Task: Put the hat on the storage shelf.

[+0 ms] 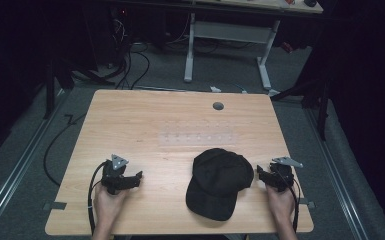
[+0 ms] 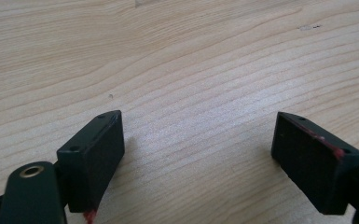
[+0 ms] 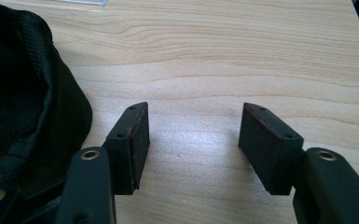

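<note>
A black baseball cap point(image 1: 219, 181) lies on the wooden table point(image 1: 145, 125), brim toward the near edge. In the right gripper view the cap point(image 3: 23, 93) fills the left side. My right gripper point(image 1: 263, 175) rests on the table just right of the cap, jaws apart over bare wood point(image 3: 193, 140), nothing between them. My left gripper point(image 1: 136, 178) sits at the near left of the table, well clear of the cap. Its jaws point(image 2: 200, 158) stand wide open over bare wood.
A strip of clear tape point(image 1: 198, 138) lies across the table's middle, and a grey cable hole point(image 1: 218, 106) sits near the far edge. Beyond the table stands a white-legged desk point(image 1: 230, 40) with cables point(image 1: 130, 65) on the floor.
</note>
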Available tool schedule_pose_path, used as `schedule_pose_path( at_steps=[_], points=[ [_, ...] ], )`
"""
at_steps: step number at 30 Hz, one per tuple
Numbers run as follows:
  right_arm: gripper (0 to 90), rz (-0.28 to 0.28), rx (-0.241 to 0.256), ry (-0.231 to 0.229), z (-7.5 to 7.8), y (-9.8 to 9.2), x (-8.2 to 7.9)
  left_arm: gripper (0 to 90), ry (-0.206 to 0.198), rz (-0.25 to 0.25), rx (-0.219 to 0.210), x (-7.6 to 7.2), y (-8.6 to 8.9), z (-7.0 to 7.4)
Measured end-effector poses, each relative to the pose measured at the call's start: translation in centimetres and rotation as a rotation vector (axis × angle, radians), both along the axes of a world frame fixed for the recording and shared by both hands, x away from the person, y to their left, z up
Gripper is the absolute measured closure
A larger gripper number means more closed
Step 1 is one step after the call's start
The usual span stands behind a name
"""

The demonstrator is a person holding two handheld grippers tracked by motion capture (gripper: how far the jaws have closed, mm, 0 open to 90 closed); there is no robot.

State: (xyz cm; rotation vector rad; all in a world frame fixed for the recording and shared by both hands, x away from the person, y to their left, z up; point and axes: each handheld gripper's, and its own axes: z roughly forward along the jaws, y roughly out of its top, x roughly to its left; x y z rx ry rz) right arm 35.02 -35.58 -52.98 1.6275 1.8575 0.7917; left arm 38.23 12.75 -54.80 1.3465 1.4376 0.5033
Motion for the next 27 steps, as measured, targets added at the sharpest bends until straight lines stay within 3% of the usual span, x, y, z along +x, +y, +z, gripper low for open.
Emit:
schedule_pose_path(
  at_steps=[27],
  points=[
    [36.1, 0.017, 0.001, 0.008, -0.02, 0.16, 0.08, 17.6, 0.000, 0.002, 0.000, 0.01, -0.01, 0.00]
  ],
)
